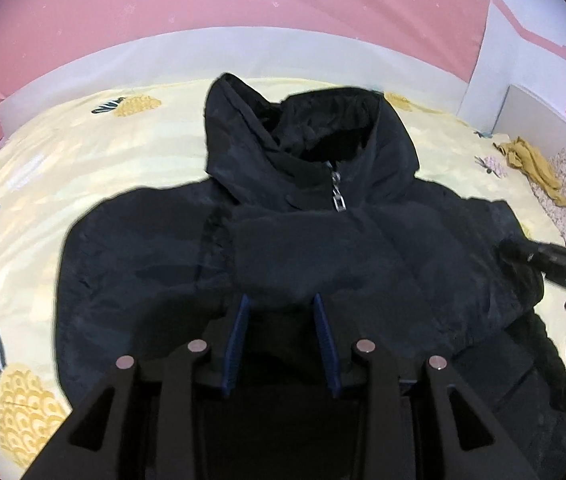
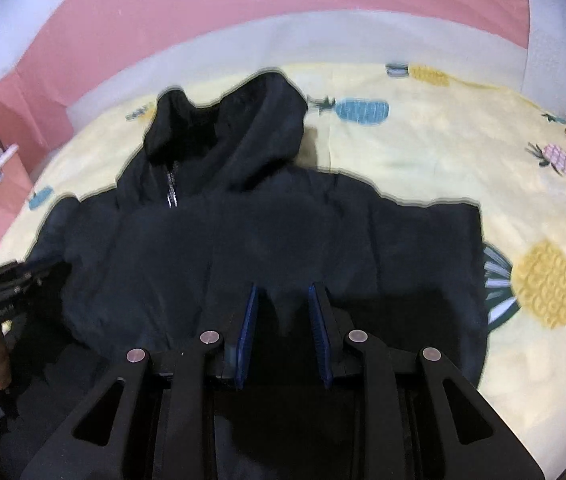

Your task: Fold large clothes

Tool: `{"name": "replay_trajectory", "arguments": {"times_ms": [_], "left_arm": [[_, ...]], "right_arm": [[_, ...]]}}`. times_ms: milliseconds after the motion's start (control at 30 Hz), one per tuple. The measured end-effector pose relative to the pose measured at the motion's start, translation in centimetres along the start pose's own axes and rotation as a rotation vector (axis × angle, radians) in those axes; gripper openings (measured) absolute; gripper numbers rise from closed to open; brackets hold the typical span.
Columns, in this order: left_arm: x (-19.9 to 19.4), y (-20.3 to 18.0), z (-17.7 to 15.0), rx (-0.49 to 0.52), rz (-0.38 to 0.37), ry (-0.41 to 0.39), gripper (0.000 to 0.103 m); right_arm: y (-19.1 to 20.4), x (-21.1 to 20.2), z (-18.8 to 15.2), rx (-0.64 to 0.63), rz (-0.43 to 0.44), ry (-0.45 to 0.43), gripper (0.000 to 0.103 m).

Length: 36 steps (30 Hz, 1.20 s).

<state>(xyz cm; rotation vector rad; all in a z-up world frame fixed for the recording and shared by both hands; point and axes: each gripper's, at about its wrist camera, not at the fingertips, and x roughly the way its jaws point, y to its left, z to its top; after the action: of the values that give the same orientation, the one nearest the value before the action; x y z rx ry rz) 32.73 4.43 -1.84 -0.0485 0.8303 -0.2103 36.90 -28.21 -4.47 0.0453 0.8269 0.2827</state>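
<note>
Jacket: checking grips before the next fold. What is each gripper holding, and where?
Left gripper pinches a jacket fold below the zipper pull. Right gripper has fabric between its pads; grip unclear.

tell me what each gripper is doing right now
left gripper: closed on a fold of the black hooded jacket
right gripper: fabric between its fingers, grip cannot be told

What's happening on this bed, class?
A person holds a gripper in each hand over a black hooded jacket spread on a pineapple-print bedsheet. The left gripper and right gripper each have a bunch of jacket fabric between their blue pads. The folding is under way.
</note>
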Motion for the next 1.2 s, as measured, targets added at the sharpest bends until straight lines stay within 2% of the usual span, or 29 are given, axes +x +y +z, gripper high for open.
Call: {"name": "replay_trajectory", "arguments": {"times_ms": [33,100,133,267,500,667,900,1000,1200], "left_arm": [[-0.2,0.3,0.4,-0.004,-0.004,0.001,0.036],[-0.3,0.8,1.5,-0.014,-0.011,-0.004,0.041],[-0.2,1.0,2.2,-0.017,-0.008,-0.007,0.047],[0.3,1.8,5.2,-0.037,0.0,-0.022,0.049],[1.5,2.9,10.1,-0.071,-0.012,-0.059,0.065],[4.6,3.5,13.0,-0.084,0.027,-0.035,0.065],[10.0,4.2,16.5,-0.089,0.04,0.001,0.065],[12.3,5.2,17.5,-0.115,0.056,0.016,0.065],[16.2,5.8,19.0,-0.107,0.108,0.035,0.065]], "right_arm": [[-0.2,-0.3,0.7,0.004,0.009,-0.016,0.039],[-0.1,-0.7,1.8,0.008,0.018,-0.032,0.046],[0.0,-0.7,2.5,0.01,0.025,-0.038,0.046],[0.8,0.0,5.8,0.022,0.057,-0.045,0.046],[2.4,2.7,10.3,0.02,0.077,-0.021,0.046],[2.8,5.4,12.8,0.02,0.046,-0.005,0.046],[1.6,9.5,16.2,0.02,-0.012,0.013,0.046],[1.0,11.3,17.2,0.014,-0.04,0.019,0.046],[0.6,14.5,19.4,-0.004,-0.07,0.03,0.046]]}}
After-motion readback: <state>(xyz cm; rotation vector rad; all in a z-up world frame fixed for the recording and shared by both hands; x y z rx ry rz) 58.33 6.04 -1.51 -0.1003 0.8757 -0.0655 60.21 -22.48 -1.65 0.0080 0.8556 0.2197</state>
